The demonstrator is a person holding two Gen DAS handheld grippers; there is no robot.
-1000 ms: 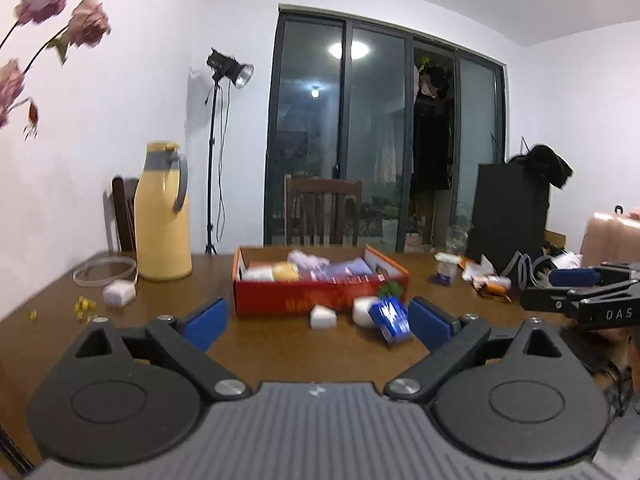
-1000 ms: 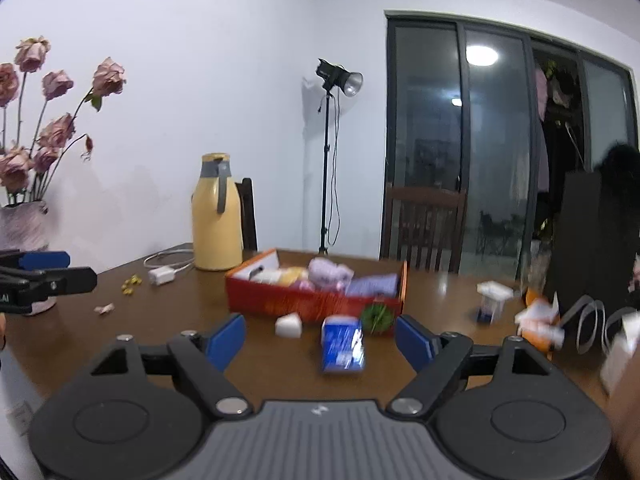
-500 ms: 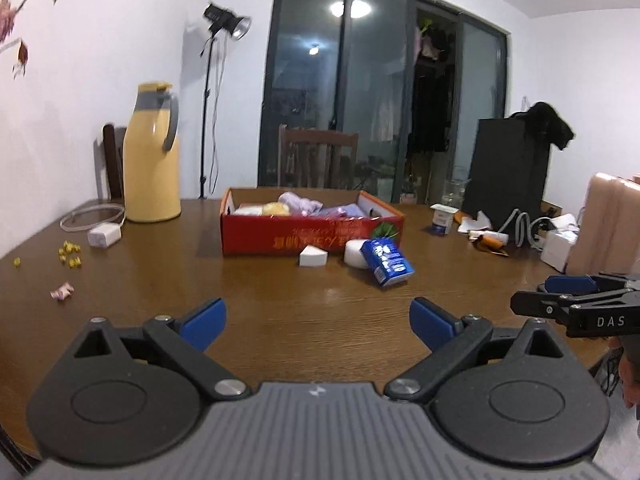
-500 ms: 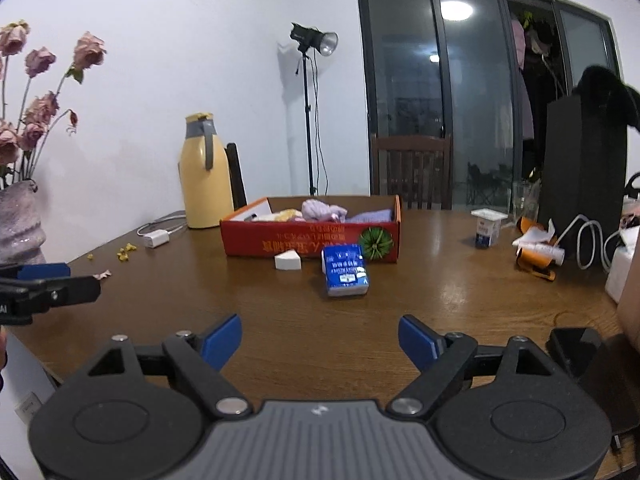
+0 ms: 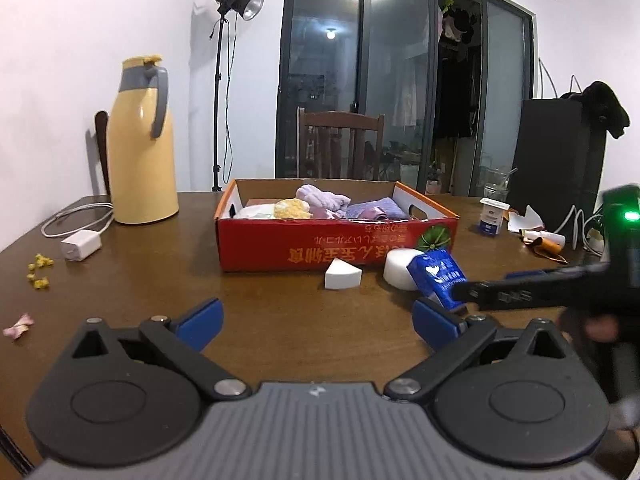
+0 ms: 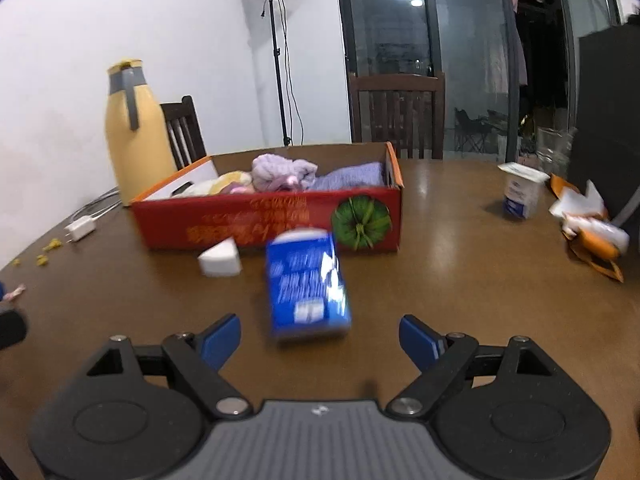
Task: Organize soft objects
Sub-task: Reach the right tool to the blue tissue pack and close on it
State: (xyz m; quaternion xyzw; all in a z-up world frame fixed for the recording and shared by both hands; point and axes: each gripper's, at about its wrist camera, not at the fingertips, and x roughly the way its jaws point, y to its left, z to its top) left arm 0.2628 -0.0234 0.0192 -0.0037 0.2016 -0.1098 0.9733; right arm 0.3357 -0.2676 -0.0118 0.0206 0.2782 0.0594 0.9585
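Observation:
A red cardboard box on the brown table holds purple cloths and a yellow soft thing. In front of it lie a white wedge sponge, a white round sponge and a blue tissue pack. My left gripper is open and empty, short of the wedge sponge. My right gripper is open and empty, just short of the blue pack; it also shows at the right in the left wrist view.
A yellow thermos stands at the back left, with a white charger and cable. Small yellow bits lie at the left edge. A yoghurt cup and wrappers lie at the right. Chairs stand behind the table.
Both grippers have moved forward toward the box. The right gripper has closed in on the blue pack and now reaches across the right side of the left wrist view.

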